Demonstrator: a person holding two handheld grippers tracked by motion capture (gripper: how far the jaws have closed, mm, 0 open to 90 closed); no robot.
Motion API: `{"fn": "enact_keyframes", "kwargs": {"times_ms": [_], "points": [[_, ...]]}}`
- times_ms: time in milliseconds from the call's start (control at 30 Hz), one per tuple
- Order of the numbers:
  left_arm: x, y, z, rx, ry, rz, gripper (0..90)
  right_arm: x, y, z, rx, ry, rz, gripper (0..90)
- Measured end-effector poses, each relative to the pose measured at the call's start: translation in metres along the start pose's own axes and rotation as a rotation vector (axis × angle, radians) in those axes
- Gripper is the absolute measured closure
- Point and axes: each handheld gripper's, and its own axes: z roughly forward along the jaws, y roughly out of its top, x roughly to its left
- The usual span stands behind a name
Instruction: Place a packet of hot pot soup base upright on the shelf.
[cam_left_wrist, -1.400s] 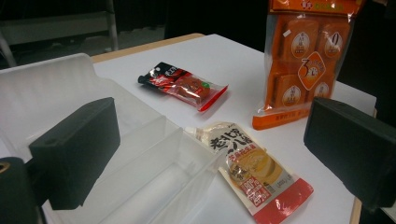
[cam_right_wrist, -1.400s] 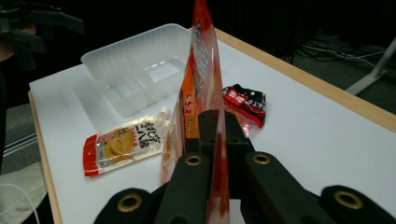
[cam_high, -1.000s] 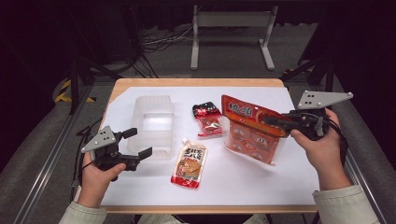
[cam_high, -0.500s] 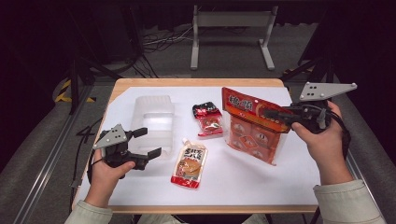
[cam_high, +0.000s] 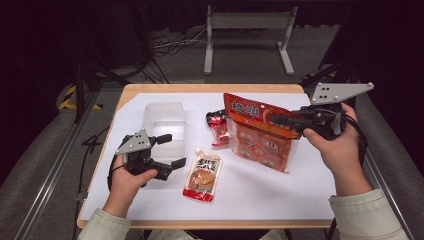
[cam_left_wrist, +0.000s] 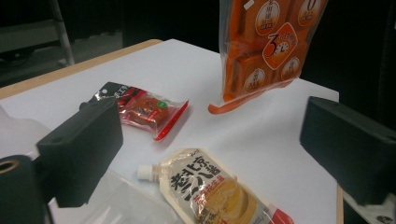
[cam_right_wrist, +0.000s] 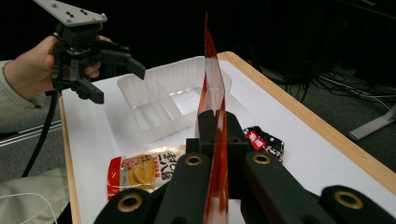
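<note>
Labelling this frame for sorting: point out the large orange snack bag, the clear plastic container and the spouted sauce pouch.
large orange snack bag (cam_high: 257, 137), high view, front panel.
clear plastic container (cam_high: 165, 125), high view, inner floor.
spouted sauce pouch (cam_left_wrist: 212, 189), left gripper view, printed face.

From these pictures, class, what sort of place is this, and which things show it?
Probably a recording studio or lab, not a kitchen: dark surroundings, a white-topped table, loose cables on the floor behind, and hand-held tongs working over snack packets.
</note>
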Motion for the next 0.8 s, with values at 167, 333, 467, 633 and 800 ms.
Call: {"fn": "enact_keyframes", "kwargs": {"times_ms": [167, 333, 467, 633, 800], "points": [[-0.003, 0.001, 0.013, -0.009, -0.05, -0.01, 2.3, 0.005, 0.004, 0.004, -0.003, 0.015, -0.01, 90.0], [-0.006, 0.005, 0.028, -0.024, -0.059, -0.003, 3.3, 0.011, 0.008, 0.008, -0.018, 0.03, -0.023, 90.0], [-0.008, 0.005, 0.034, -0.054, -0.097, 0.028, 3.8, 0.013, 0.01, 0.01, -0.022, 0.039, -0.03, 90.0], [-0.011, 0.009, 0.05, -0.074, -0.132, 0.013, 3.1, 0.017, 0.012, 0.013, -0.039, 0.06, -0.036, 90.0], [-0.013, 0.013, 0.064, -0.072, -0.13, 0.026, 4.0, 0.02, 0.013, 0.017, -0.054, 0.083, -0.038, 90.0]]}}
